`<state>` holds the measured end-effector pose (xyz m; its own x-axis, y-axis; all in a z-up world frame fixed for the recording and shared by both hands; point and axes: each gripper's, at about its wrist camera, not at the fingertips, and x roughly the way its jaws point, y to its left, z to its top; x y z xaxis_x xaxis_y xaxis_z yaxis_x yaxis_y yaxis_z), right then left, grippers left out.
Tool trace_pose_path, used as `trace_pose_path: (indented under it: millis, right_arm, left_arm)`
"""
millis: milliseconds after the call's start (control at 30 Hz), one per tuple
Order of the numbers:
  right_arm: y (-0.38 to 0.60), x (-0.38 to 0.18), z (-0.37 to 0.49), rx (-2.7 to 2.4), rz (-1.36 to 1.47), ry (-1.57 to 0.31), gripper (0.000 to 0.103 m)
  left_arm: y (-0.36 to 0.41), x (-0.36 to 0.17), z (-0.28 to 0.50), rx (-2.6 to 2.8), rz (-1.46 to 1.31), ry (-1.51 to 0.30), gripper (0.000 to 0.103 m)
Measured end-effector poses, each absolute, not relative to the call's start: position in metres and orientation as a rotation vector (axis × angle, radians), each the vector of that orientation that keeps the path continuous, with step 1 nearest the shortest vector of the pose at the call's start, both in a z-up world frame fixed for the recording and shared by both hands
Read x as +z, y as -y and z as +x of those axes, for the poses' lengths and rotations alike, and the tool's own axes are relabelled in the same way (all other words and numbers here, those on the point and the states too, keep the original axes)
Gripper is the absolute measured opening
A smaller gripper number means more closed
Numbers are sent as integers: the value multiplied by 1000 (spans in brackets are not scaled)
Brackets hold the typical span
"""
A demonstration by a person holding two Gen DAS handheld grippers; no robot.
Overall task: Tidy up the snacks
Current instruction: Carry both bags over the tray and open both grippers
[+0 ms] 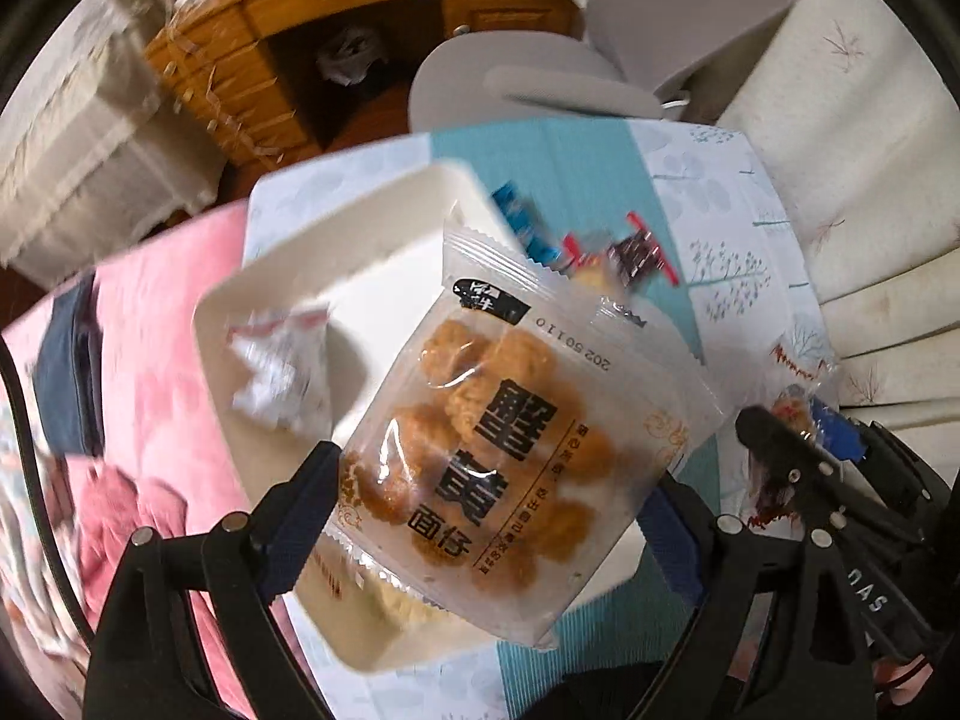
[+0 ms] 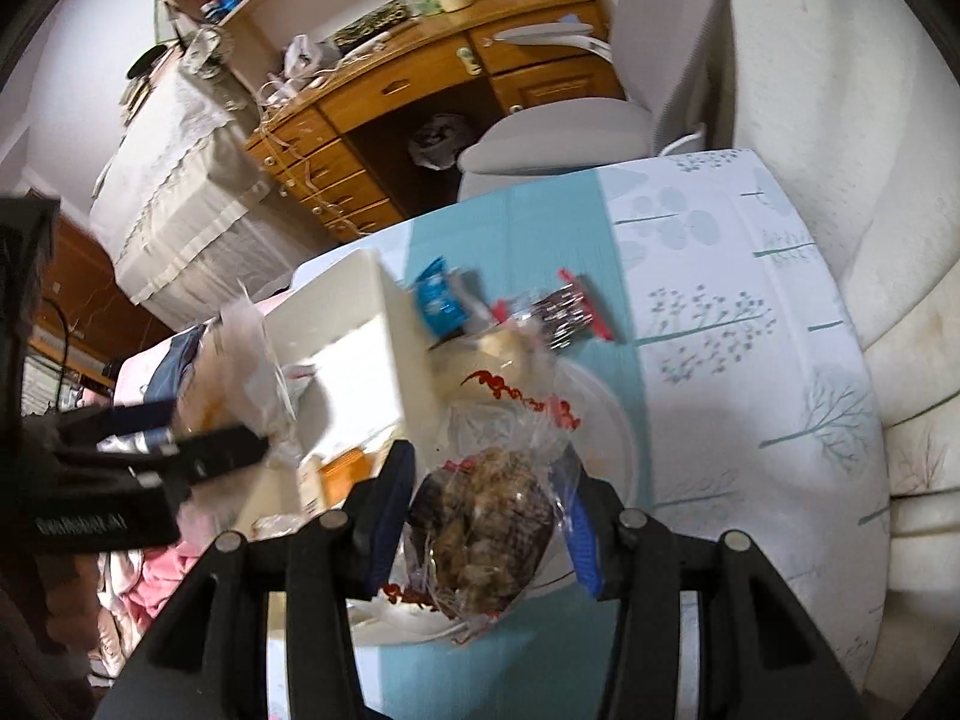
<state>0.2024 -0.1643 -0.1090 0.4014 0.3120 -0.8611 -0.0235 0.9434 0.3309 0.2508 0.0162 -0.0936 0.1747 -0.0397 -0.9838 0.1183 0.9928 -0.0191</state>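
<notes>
My left gripper (image 1: 486, 516) is shut on a clear packet of golden fried snack balls (image 1: 510, 432) with black Chinese lettering, held above a white box (image 1: 360, 252). A white and red wrapped snack (image 1: 276, 366) lies inside the box. My right gripper (image 2: 486, 534) is shut on a clear bag holding a brown cake-like snack (image 2: 480, 534), above a round white plate (image 2: 606, 420). A blue packet (image 2: 441, 300) and a red and dark packet (image 2: 564, 309) lie on the table beside the box. The left gripper also shows in the right wrist view (image 2: 240, 438).
The table has a teal and white tree-print cloth (image 2: 750, 312). A pink blanket (image 1: 156, 360) lies to the left. A grey chair (image 2: 558, 132) and a wooden desk (image 2: 420, 90) stand beyond the table. A white sofa (image 2: 840, 120) is on the right.
</notes>
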Motion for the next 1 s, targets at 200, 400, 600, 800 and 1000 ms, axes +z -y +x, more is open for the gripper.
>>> trace_pose_path:
  millis: [200,400,600,800,1000]
  right_arm:
    - [126,-103,173,243,266,-1148,47]
    - [93,-100,146,256,241,-1151,47]
    - [70,-95,135,244,221,-1120,48]
    - [61,-94,127,207,225,-1121,68]
    - [62,-96,119,176,239,-1125,71]
  left_arm:
    - [-58,-105,211,-89,6,-1424,92]
    - [-83,-113,187,-112,-14,-1437,94]
    - [-101,-127,183,-87,-27,-1487,95]
    - [-121,-113,180,-107,-94,-1402,100]
    - [-131,-108,182,-106,-112,-1388,100]
